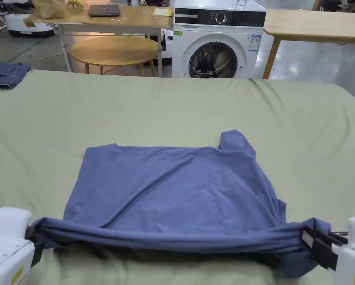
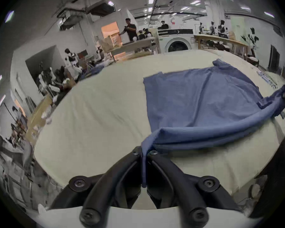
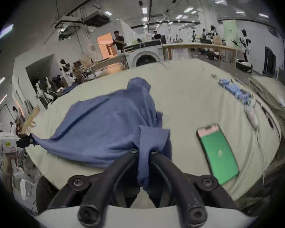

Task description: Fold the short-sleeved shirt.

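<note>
A blue short-sleeved shirt (image 1: pixel 173 189) lies on the pale green sheet (image 1: pixel 173 107), its far part flat and its near edge lifted and pulled taut into a bunched band. My left gripper (image 1: pixel 31 234) is shut on the band's left end, and blue cloth hangs between its black jaws in the left gripper view (image 2: pixel 144 154). My right gripper (image 1: pixel 314 241) is shut on the right end; a fold of the shirt (image 3: pixel 105 124) droops between its jaws (image 3: pixel 144 151). One sleeve (image 1: pixel 235 143) sticks up at the far right corner.
Folded jeans (image 1: pixel 4 74) lie at the sheet's far left edge. A phone with a green screen (image 3: pixel 218 152) lies on the sheet right of the shirt, with small cloth items (image 3: pixel 235 90) beyond it. A washing machine (image 1: pixel 217 41) and wooden tables (image 1: pixel 113 18) stand behind the bed.
</note>
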{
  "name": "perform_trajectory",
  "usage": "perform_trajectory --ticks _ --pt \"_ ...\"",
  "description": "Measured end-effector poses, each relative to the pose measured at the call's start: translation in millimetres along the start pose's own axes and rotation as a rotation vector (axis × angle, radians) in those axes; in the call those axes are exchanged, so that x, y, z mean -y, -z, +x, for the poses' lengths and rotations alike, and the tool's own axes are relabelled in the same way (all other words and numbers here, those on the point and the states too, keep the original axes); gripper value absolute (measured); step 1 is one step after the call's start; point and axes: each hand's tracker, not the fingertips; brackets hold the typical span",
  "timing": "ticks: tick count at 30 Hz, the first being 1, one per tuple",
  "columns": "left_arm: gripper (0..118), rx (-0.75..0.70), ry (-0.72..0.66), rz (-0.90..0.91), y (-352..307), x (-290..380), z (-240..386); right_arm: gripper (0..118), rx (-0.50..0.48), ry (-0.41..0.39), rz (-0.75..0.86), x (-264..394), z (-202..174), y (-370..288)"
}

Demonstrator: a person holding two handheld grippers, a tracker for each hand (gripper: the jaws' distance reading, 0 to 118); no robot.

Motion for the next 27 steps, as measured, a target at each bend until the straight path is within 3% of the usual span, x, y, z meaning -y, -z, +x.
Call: perform_trajectory --ticks 3,8,12,13,14,15,16,18,22,26,27 --pt "0 0.000 0.026 -0.010 41.9 -42.9 6.2 3 0.072 -0.102 0.005 -37.7 -12.6 41.8" --pt "0 0.017 0.023 -0.147 125.8 -76.0 13.4 3 0.124 -0.134 -0.068 -62.2 -16.9 121.2" --pt "0 0.067 -0.063 -0.202 142.1 -71.2 13.3 7 0.131 -0.127 -0.123 -50.6 -12.4 145.4" --pt "6 0.073 -0.086 -0.181 135.5 -67.7 12.0 21 0.130 -0.130 -0.115 -47.3 -11.7 141.8" --pt "30 0.071 -0.100 -0.158 125.9 -65.4 10.6 52 0.113 -0.121 -0.085 -45.8 -9.7 134.5" --pt "83 0.071 -0.107 -0.131 115.8 -63.5 10.3 93 0.088 -0.103 -0.055 -44.5 -9.5 124.9" --pt "103 0.062 -0.092 -0.079 99.0 -60.3 11.8 93 0.079 -0.098 -0.039 -43.7 -11.0 112.5" --pt "111 0.041 -0.087 0.029 60.9 -53.5 19.7 102 0.051 -0.119 0.012 -40.6 -22.5 86.1" --pt "112 0.049 -0.123 0.259 -7.5 -28.9 49.0 104 0.013 -0.191 0.212 -19.5 -61.5 26.6" --pt "112 0.060 -0.138 0.289 -27.6 4.8 76.5 104 -0.027 -0.107 0.217 5.4 -90.5 -8.4" --pt "107 0.073 -0.149 0.294 -29.0 12.6 79.5 101 -0.042 -0.084 0.201 10.0 -94.2 -12.5"
